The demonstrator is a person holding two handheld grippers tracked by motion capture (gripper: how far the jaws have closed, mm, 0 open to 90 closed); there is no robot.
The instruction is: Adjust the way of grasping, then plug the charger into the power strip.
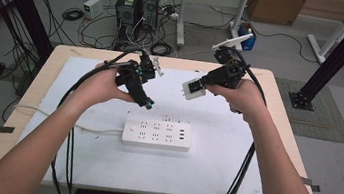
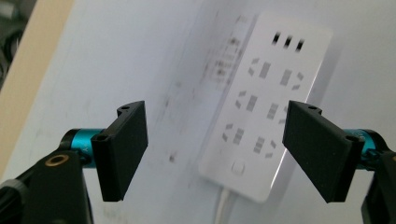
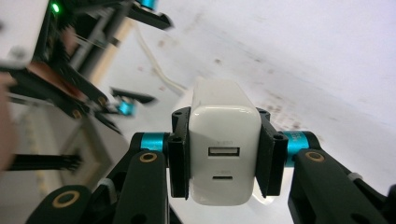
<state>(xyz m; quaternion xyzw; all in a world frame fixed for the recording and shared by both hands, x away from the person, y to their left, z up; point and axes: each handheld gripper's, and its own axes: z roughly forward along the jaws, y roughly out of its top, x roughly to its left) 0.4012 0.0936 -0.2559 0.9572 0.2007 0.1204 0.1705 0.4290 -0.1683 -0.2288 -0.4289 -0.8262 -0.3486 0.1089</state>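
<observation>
The right gripper (image 3: 224, 158), clenched on the white USB charger (image 3: 224, 154), holds it above and beyond the power strip (image 1: 156, 134), while the left gripper (image 2: 215, 149) hangs released.

Both forearms are bare, with no sleeves in sight. The left tongs (image 2: 215, 149) and right tongs (image 3: 224, 154) have flat black rectangular jaws on teal collars, black arms with brass-ringed screw holes, and thick black cables trailing back.

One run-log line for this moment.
right claw: shut on charger | left claw: open, empty | power strip: on table, sockets free
</observation>
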